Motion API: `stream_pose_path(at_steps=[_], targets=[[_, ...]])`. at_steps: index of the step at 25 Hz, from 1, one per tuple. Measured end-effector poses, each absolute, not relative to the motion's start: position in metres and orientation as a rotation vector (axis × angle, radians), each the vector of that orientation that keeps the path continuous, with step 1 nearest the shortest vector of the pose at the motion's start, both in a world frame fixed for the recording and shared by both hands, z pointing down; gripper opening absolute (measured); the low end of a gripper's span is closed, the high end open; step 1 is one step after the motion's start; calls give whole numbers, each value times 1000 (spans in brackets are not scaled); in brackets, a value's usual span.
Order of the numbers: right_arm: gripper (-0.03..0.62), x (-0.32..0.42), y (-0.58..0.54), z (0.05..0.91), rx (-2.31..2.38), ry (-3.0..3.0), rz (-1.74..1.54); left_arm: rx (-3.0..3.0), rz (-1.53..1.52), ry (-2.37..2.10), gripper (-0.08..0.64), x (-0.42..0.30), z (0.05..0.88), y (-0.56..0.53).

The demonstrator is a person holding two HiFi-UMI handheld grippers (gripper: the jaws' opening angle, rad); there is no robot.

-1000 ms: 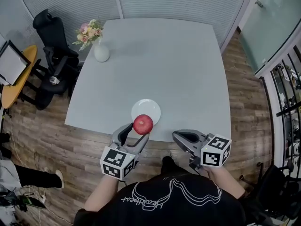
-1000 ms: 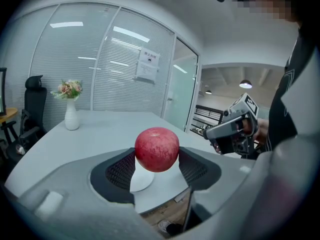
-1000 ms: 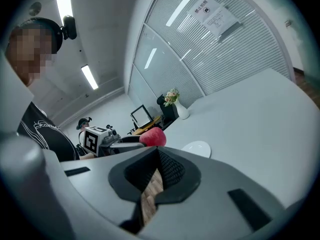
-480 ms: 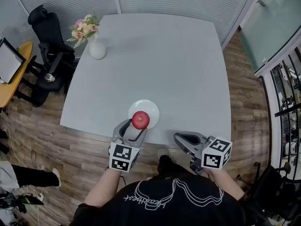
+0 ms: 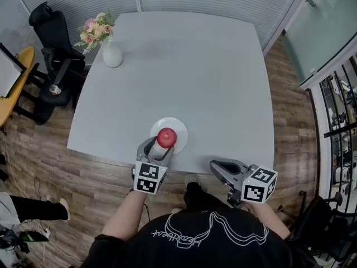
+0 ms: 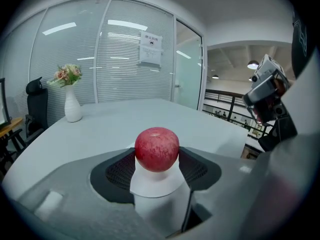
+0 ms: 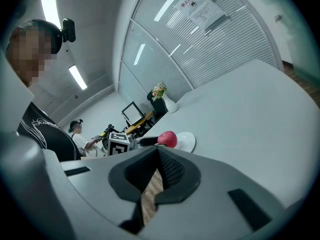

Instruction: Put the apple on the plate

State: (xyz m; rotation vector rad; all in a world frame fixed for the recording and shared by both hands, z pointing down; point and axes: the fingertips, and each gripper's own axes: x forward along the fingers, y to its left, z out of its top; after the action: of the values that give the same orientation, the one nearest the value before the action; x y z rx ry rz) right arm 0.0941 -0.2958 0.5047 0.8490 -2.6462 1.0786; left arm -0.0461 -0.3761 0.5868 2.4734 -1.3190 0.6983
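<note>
A red apple sits between the pads of my left gripper, which is shut on it. The apple hangs over the near half of the white plate, close to the table's front edge. In the left gripper view the apple fills the gap between the jaws, with the plate right below it; I cannot tell whether they touch. My right gripper stays off the table's front edge over the wood floor, its tips together and nothing in them. Its view shows the apple and plate to the left.
The grey table is bare apart from a white vase with flowers at its far left corner. A black office chair stands left of the table. Glass walls and a railing bound the room on the right.
My left gripper has carried the apple forward and down, from the table's edge to over the plate. The right gripper has sunk slightly.
</note>
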Motion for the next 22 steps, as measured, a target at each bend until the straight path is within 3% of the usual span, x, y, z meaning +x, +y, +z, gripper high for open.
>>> stream_pose_path(at_steps=[22], targets=[[8, 115, -297, 508, 884, -2633, 1127, 2446, 784, -1353, 279, -37, 619, -391]])
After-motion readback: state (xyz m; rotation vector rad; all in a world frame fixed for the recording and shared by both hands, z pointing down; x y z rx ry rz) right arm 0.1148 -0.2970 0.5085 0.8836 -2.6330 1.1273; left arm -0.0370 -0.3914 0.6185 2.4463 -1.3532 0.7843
